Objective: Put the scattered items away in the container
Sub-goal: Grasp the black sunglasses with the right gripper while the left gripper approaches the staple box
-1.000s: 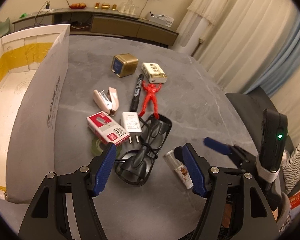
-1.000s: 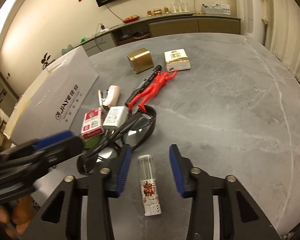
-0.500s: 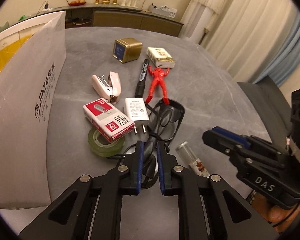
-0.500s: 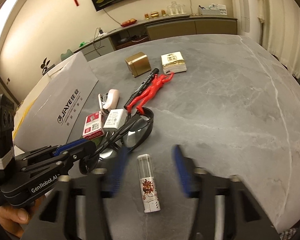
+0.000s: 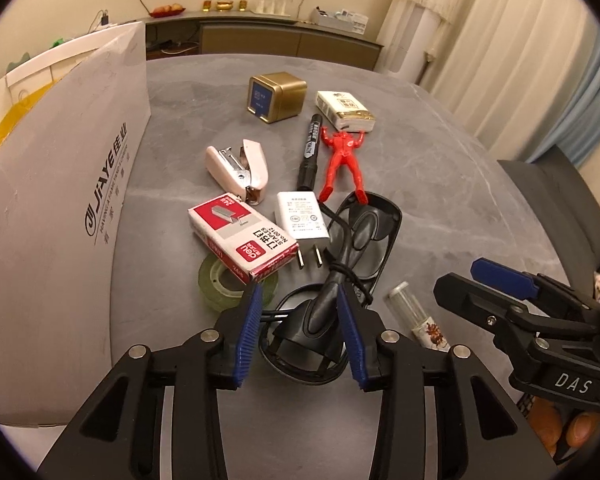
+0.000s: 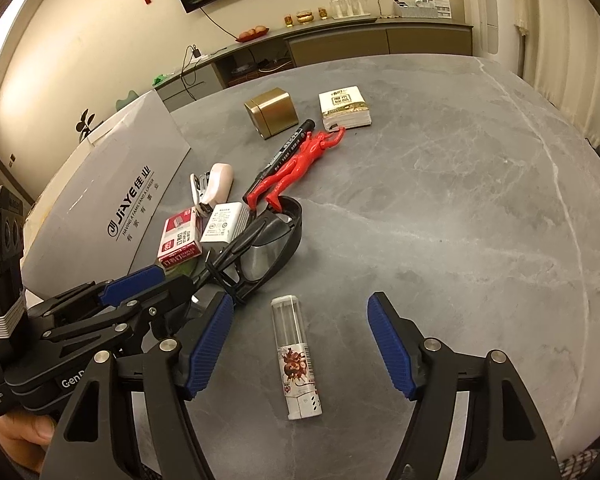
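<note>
Both grippers reopened since half-second ago — left gripper [image 5: 300, 334] pads apart astride sunglasses [image 5: 340, 280], not gripping; right gripper [image 6: 298, 344] spread wide around spray bottle [image 6: 296, 354].

Grey cardboard box [image 5: 60, 216], open-topped, stands at the left; scattered beside it lie a gold tin [image 5: 277, 96], tissue pack [image 5: 346, 111], marker [image 5: 309, 151], red figure [image 5: 342, 164] and pink stapler [image 5: 238, 168]. Nearer: staples box [image 5: 242, 238] resting on a tape roll [image 5: 220, 290], white charger [image 5: 302, 221], folded black sunglasses [image 5: 352, 264], small clear-capped bottle [image 6: 294, 354] lying flat.

bare table [image 6: 460, 220] lies right of the clutter; the box wall [image 5: 60, 200] blocks the left.
</note>
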{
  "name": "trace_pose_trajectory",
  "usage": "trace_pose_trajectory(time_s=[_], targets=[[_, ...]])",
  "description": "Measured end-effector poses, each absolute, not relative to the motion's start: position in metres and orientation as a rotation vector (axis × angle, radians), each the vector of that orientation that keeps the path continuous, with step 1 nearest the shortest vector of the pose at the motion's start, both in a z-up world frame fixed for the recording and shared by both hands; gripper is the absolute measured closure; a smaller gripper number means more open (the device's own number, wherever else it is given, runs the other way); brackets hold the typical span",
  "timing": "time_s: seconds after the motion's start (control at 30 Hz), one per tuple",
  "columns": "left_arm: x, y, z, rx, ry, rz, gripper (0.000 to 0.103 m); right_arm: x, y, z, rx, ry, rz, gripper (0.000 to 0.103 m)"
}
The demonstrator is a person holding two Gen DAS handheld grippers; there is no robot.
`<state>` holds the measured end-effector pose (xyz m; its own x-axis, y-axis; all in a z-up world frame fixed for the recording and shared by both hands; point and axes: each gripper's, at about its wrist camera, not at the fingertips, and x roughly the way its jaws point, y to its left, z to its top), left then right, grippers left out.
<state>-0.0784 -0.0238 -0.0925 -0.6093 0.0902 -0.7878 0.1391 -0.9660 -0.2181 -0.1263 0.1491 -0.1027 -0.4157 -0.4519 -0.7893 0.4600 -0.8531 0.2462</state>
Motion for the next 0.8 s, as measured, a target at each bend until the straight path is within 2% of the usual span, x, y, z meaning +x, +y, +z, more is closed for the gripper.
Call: trace_pose_trajectory(time_s=[0.43, 0.47, 0.5, 0.63, 0.8], targets=[[-0.08, -0.015, -0.097, 1.386, 0.332, -2.78, 0.054, -0.138, 0.159, -0.104, 1.281, -0.08, -2.3, 0.032], [-0.081, -0.011, -0.1, 1.434, 0.348, -2.801, 0.054, -0.139, 0.155, -0.105, 1.275, -0.076, -2.297, 0.031], [-0.082, -0.01, -0.103, 1.466, 0.384, -2.815, 0.058, -0.139, 0.151, -0.105, 1.27, -0.071, -2.295, 0.029], [-0.078, -0.026, -0.089, 1.381, 0.554, -2.903, 0.056, -0.144, 0.119, -0.107, 1.256, -0.042, -2.24, 0.029], [-0.076, -0.053, -0.081, 1.266, 0.581, -2.826, 0.056, -0.159, 0.09, -0.126, 1.305, 0.021, -2.221, 0.028]])
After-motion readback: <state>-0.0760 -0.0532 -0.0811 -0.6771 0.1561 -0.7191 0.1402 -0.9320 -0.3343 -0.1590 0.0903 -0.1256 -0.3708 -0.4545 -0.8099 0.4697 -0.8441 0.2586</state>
